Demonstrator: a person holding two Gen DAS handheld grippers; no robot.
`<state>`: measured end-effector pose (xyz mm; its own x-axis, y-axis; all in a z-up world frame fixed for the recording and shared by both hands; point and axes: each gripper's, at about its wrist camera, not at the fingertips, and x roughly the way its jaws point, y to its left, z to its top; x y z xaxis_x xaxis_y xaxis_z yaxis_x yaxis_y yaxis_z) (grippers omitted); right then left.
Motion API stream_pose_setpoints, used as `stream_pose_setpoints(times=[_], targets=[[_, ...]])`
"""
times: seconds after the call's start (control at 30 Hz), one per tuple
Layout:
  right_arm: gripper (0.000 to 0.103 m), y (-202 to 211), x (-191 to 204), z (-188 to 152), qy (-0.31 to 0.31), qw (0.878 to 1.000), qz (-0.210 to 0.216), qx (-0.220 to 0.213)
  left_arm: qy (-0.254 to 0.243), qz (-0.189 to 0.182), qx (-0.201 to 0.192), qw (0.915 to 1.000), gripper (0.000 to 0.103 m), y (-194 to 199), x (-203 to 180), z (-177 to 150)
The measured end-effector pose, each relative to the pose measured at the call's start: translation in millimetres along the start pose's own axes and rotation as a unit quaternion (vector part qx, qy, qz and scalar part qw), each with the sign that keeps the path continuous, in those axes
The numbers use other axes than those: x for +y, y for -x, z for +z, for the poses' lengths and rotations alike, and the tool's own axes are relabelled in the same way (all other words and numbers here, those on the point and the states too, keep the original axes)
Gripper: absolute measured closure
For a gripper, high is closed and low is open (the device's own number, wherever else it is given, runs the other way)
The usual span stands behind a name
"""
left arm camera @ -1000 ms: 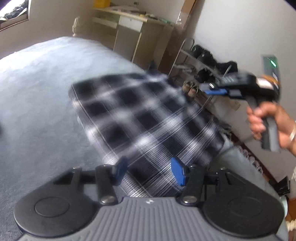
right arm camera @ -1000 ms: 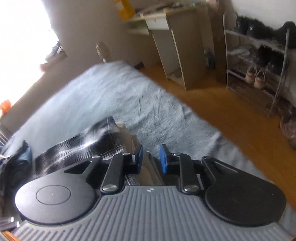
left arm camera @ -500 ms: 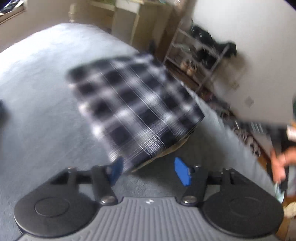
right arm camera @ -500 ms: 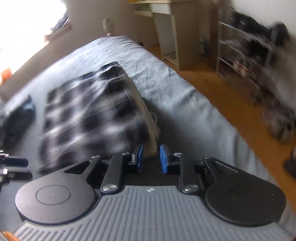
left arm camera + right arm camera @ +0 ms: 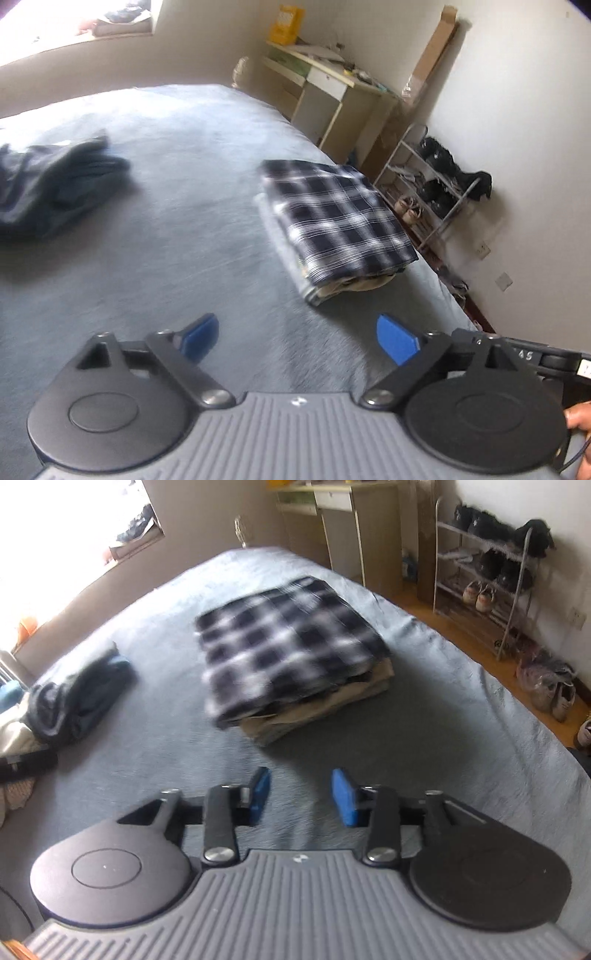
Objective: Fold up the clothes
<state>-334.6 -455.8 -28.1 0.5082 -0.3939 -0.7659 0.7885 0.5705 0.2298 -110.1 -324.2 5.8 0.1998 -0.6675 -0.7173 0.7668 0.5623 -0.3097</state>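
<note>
Hovering low over the grey bedspread [image 5: 443, 701], both grippers stand spread and empty: the left gripper [image 5: 301, 338] and the right gripper [image 5: 301, 797]. Ahead of each lies the plaid shirt [image 5: 288, 642], folded flat on top of a stack of folded clothes [image 5: 321, 709]; it sits forward and to the right of the left gripper, straight ahead of the right one, which looks nearer. Its long axis runs away toward the far edge. Off to the left, well apart, a dark garment [image 5: 55, 188] lies crumpled. Beyond the bed stand a desk [image 5: 332, 88] and a shoe rack [image 5: 487, 576].
</note>
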Motion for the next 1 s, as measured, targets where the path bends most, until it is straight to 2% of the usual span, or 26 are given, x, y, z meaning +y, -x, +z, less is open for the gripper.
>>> stream_pose_setpoints(times=[0.13,0.27,0.4,0.57,0.7,0.8,1.0], targets=[[0.048,39.8,41.4,-29.7,0.006,0.999,-0.015,-0.032,-0.001,0.017,-0.042,0.999,0.006,48.0,12.3,-27.4],[0.038,74.9,70.1,-53.7,-0.001,0.998,-0.03,-0.052,0.02,0.026,-0.063,0.9975,0.002,87.4,20.8,-43.7],[0.021,105.1,95.1,-72.9,0.005,0.996,-0.043,-0.074,0.023,0.038,-0.084,0.9955,0.001,124.5,20.3,-55.0],[0.015,138.0,115.6,-86.7,0.04,0.993,-0.048,-0.101,0.021,0.064,-0.118,0.9907,0.0,158.9,2.8,-66.3],[0.013,159.7,114.9,-91.6,0.041,0.992,-0.053,-0.112,0.023,0.078,-0.105,0.9911,0.0,174.2,-16.6,-72.3],[0.009,174.6,107.6,-94.1,0.041,0.991,-0.062,-0.114,0.017,0.088,-0.081,0.9927,0.0,173.6,-35.5,-74.5],[0.001,194.9,92.6,-104.2,0.035,0.987,-0.087,-0.13,-0.016,0.098,-0.079,0.9919,0.0,173.1,-70.0,-87.2]])
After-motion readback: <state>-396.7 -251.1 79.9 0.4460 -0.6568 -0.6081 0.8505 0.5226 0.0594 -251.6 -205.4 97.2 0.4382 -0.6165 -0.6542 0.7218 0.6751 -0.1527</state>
